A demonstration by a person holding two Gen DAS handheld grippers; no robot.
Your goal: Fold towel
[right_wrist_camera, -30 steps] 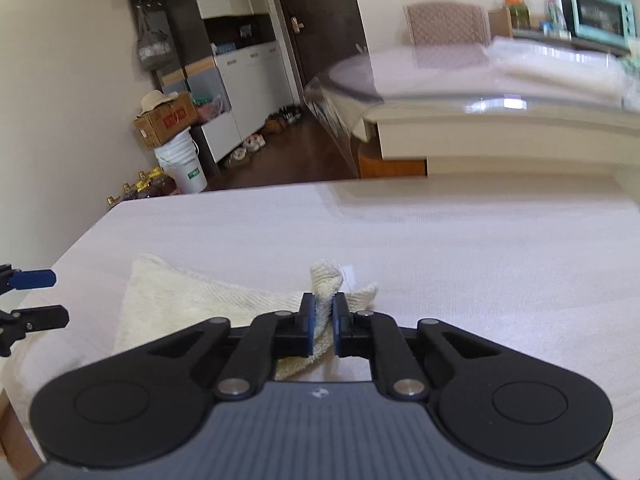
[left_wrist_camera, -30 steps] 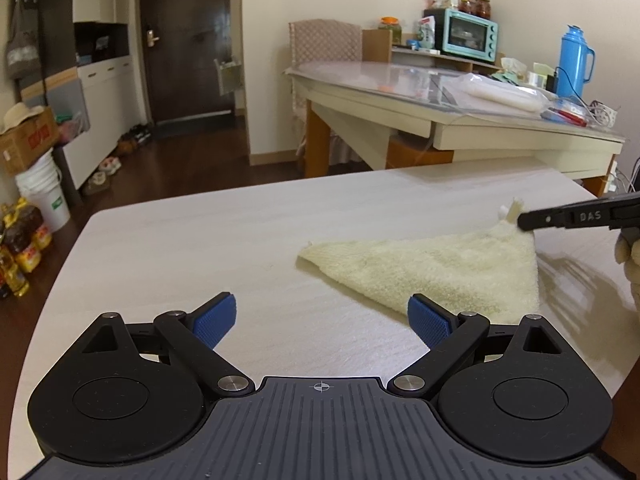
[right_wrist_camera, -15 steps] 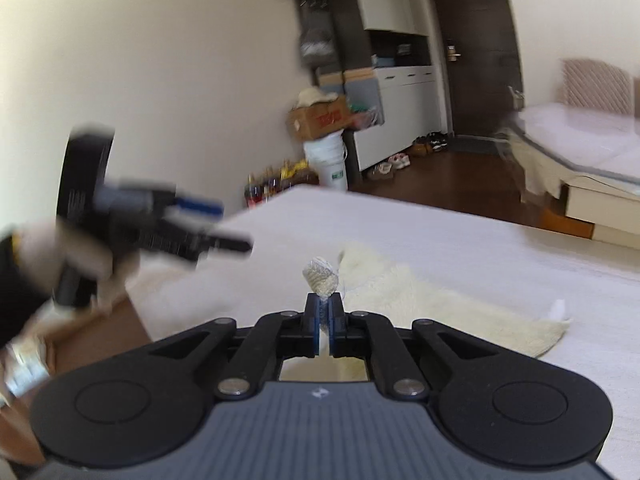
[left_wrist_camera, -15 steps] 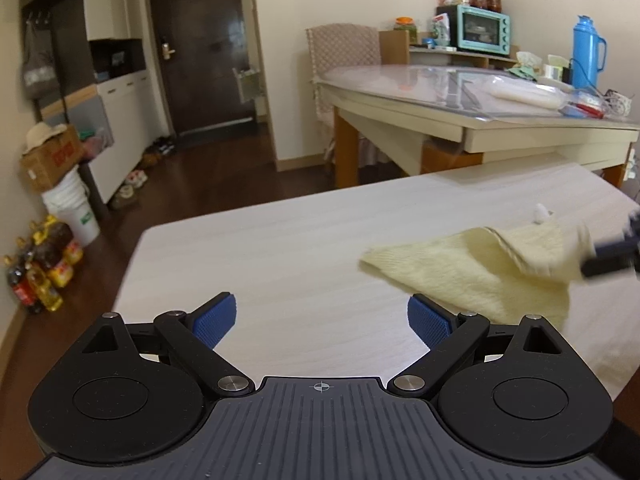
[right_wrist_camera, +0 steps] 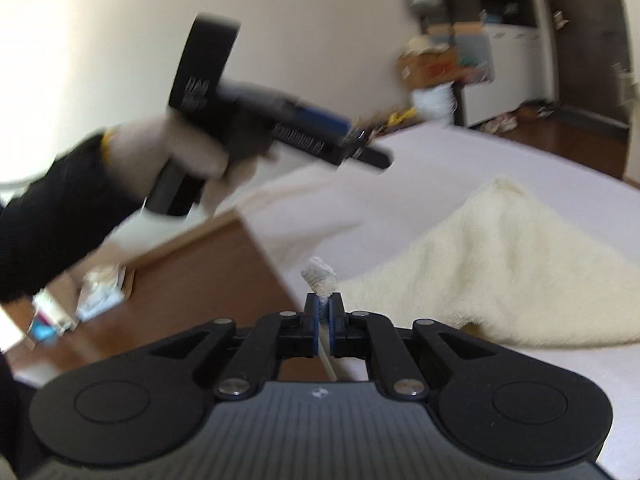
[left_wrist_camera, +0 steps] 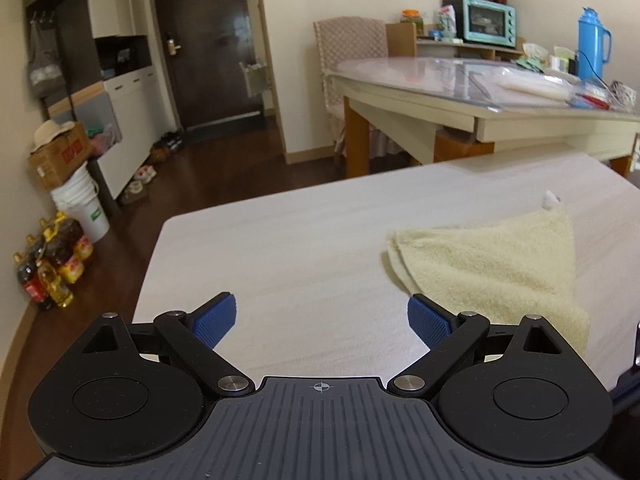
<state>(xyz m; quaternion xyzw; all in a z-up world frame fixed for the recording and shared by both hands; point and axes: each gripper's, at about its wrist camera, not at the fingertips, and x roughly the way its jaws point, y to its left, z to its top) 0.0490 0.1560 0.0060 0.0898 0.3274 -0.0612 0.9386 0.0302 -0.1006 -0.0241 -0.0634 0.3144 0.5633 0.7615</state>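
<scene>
Right gripper jaws easing apart, towel corner between pads; left gripper spread, empty. Soft, limp terry: grip corners.

I'm in a home's dining room: a toaster oven, thermos, dining table, chair, shoes by the door.

We see a cream-yellow towel on a pale whitish, faintly wood-grained table. Our left gripper is black with blue ribbed pads; the right gripper is black too, blue showing at its pads. Behind stand a turquoise oven, a bright blue flask, a dark brown door and a checked pinkish chair cover
</scene>
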